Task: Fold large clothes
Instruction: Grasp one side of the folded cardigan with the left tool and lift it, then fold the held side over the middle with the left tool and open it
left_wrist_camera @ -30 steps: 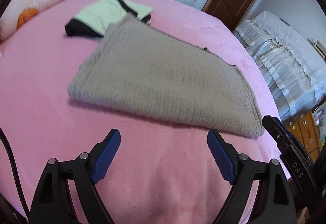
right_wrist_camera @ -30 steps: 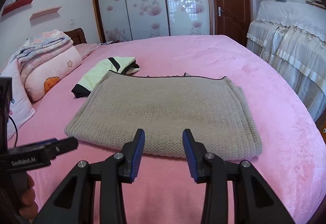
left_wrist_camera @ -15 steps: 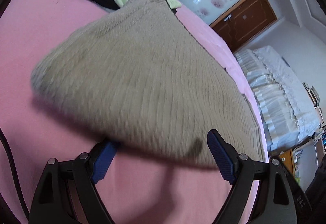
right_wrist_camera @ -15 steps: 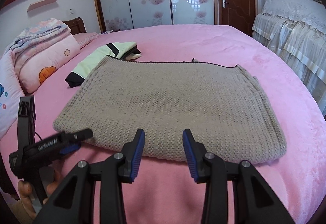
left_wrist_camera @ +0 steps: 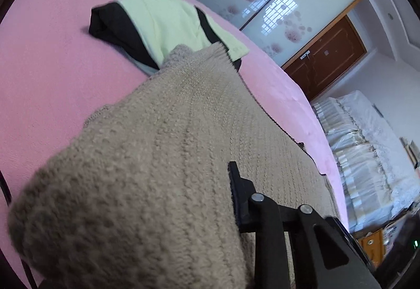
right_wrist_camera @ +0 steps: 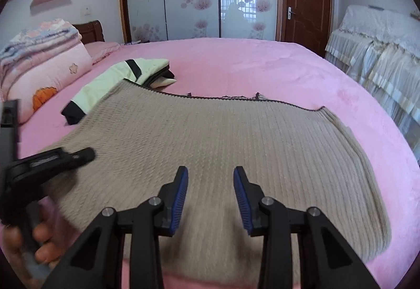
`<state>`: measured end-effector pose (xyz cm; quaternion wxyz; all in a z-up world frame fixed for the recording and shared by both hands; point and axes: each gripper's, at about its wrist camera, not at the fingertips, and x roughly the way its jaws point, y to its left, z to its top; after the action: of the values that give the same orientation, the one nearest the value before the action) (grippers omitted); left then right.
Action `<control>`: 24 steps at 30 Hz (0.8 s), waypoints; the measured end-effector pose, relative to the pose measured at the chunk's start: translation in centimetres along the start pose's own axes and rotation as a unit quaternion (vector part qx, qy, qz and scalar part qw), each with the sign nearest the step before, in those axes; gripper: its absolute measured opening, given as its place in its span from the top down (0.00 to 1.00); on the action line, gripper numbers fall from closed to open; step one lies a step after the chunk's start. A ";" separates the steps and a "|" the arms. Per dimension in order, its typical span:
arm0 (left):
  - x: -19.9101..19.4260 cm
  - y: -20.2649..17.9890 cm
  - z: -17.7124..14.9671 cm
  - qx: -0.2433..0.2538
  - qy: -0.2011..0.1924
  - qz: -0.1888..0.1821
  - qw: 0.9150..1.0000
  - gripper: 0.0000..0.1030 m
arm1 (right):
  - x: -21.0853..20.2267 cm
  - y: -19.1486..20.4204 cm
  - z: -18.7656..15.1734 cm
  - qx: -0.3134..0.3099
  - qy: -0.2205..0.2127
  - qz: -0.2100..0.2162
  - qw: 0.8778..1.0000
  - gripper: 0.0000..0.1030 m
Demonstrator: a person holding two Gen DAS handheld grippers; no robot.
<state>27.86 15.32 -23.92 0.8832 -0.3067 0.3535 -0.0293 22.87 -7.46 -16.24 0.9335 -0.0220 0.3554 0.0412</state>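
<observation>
Since the earlier frames I have brought both claws down and in from the bare pink bed onto the near edge of the beige knitted sweater, which now fills the lower half of both views. The left claw has just been closing, and its one visible finger presses into the knit at the sweater's near left corner; the other finger is hidden under the bunched cloth, so I judge it clenched on that corner. The corner humps up in front of the lens, which fits a pinch through both layers.

The right claw has also just been closing. Its blue pads stand apart over the sweater's near edge, a little toward its middle. The cloth below them is blurred, so I cannot tell whether it has come between them; I read this claw as released.

The sweater lies flat and spread wide across the bed, its dark-trimmed far edge toward the wardrobe. The sweater's far left corner overlaps a folded green and black garment.

I take the near edge at two points so it can lift evenly and carry over toward the far edge without sagging.
</observation>
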 end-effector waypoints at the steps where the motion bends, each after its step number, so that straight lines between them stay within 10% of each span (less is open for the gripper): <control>1: -0.5 -0.9 -0.1 0.017 -0.011 0.008 1.000 0.82 | 1.3 0.1 0.0 0.000 0.015 0.001 1.000 0.85; 4: -2.4 -3.8 0.0 0.064 -0.042 0.008 0.997 0.83 | 5.1 0.6 -1.5 -0.005 0.090 0.014 0.996 0.89; 16: -5.3 -19.7 -2.4 0.237 -0.071 -0.027 0.969 0.85 | 2.1 -6.4 -2.6 0.122 0.103 0.141 0.977 0.88; 24: 0.4 -29.5 -10.0 0.304 0.003 -0.065 0.950 0.85 | -6.9 -19.4 -7.1 0.207 0.061 0.021 0.976 0.88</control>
<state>26.62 -13.85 -13.20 0.9298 -0.0455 0.3095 -0.1938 14.77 -27.70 -16.72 0.8932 0.1770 0.4130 -0.0153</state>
